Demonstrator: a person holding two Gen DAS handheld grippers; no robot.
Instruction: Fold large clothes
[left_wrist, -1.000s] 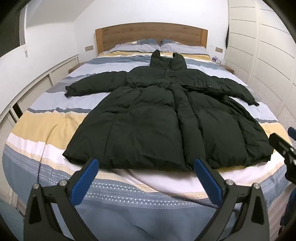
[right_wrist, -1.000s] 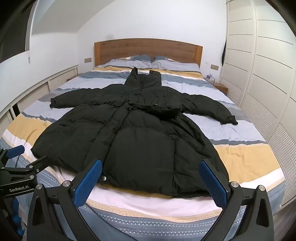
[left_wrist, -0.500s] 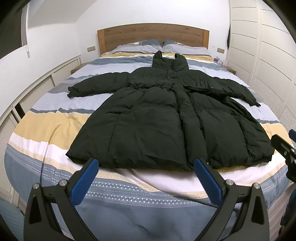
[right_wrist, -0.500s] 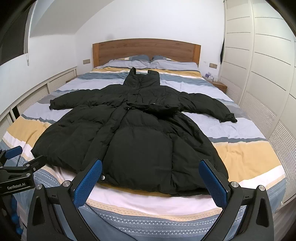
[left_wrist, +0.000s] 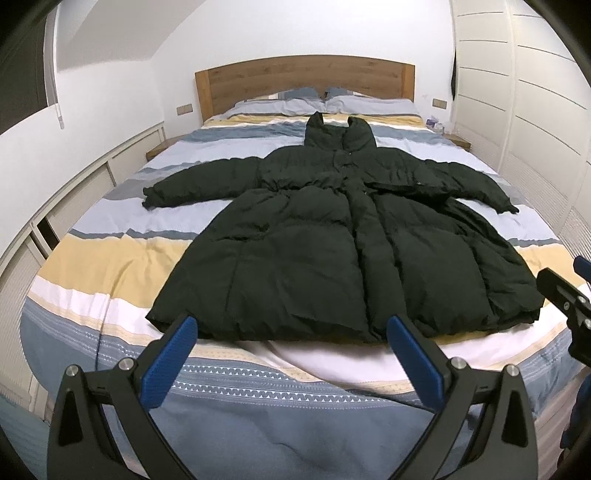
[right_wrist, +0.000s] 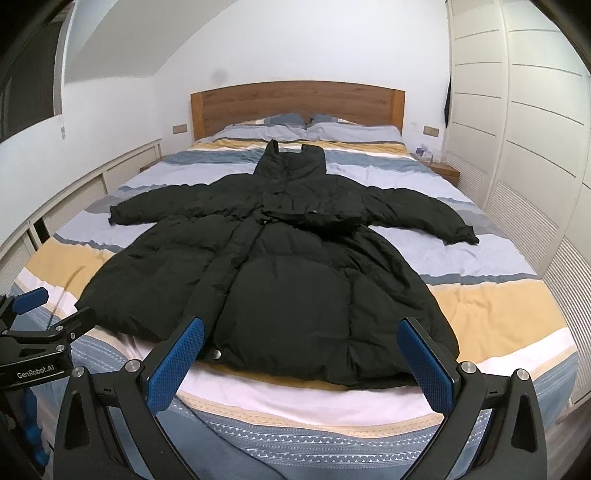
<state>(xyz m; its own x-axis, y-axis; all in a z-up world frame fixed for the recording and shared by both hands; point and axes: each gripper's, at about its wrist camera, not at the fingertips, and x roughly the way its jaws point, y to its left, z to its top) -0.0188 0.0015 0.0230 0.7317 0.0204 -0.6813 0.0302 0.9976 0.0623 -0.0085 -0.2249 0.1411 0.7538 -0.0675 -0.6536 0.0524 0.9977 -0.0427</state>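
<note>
A large black puffer coat (left_wrist: 332, 236) lies spread flat on the striped bed (left_wrist: 92, 266), sleeves out to both sides, hood toward the headboard; it also shows in the right wrist view (right_wrist: 295, 273). My left gripper (left_wrist: 291, 354) is open and empty, held at the foot of the bed just short of the coat's hem. My right gripper (right_wrist: 301, 358) is open and empty, also just short of the hem, to the right of the left one. The right gripper shows at the right edge of the left wrist view (left_wrist: 565, 299); the left gripper shows at the left edge of the right wrist view (right_wrist: 40, 332).
A wooden headboard (left_wrist: 303, 79) and two pillows (left_wrist: 369, 105) are at the far end. White wardrobe doors (right_wrist: 535, 147) run along the right side, low white cabinets (left_wrist: 74, 199) along the left. A small nightstand (right_wrist: 441, 168) stands at the far right.
Both views have drawn back and risen slightly from the coat's hem; the coat has not moved and both grippers stay open.
</note>
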